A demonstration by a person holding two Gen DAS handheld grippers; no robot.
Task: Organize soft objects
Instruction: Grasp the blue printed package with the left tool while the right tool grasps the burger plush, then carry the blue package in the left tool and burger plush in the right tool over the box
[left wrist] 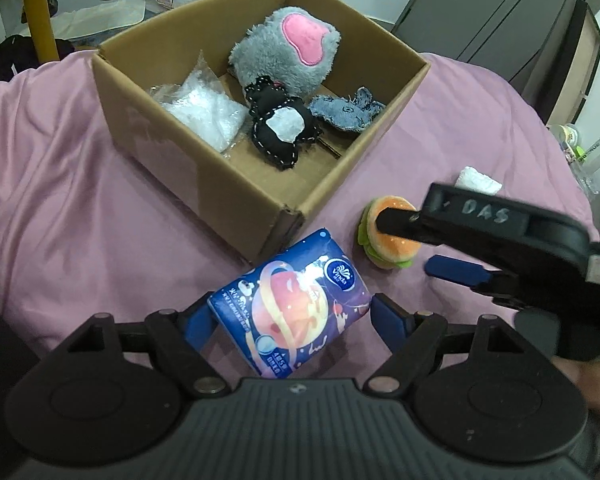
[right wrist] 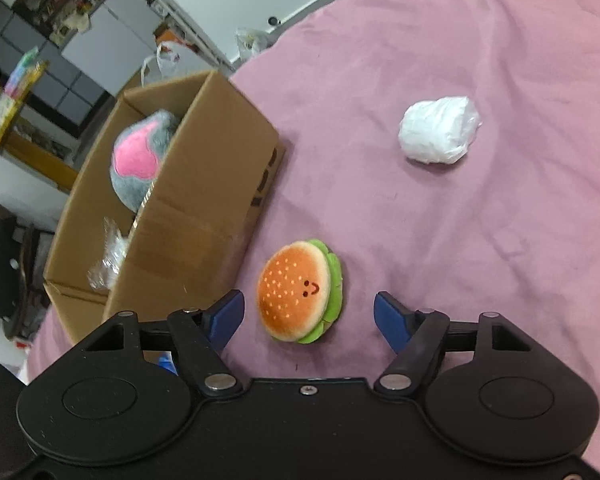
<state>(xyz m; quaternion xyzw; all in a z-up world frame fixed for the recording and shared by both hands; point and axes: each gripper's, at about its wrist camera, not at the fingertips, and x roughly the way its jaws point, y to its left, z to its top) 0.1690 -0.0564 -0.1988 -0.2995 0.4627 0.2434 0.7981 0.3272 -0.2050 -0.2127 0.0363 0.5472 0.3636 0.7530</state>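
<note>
Lower centre: left gripper (left wrist: 292,316) clamped on tissue pack (left wrist: 290,306). Right gripper (right wrist: 309,316) apart around burger plush (right wrist: 298,292), not touching.

The pink bedsheet (left wrist: 60,184) is matt woven cloth with soft creases, and the cardboard box (left wrist: 236,184) is plain brown paperboard, dull and smooth. Inside, the grey plush (left wrist: 276,60) looks shaggy, beside a clear crinkly plastic bag (left wrist: 204,108). The tissue pack (left wrist: 288,304) has a glossy printed film, the burger toy (right wrist: 300,292) short velvety pile, the white bundle (right wrist: 440,130) thin wrinkled plastic.
</note>
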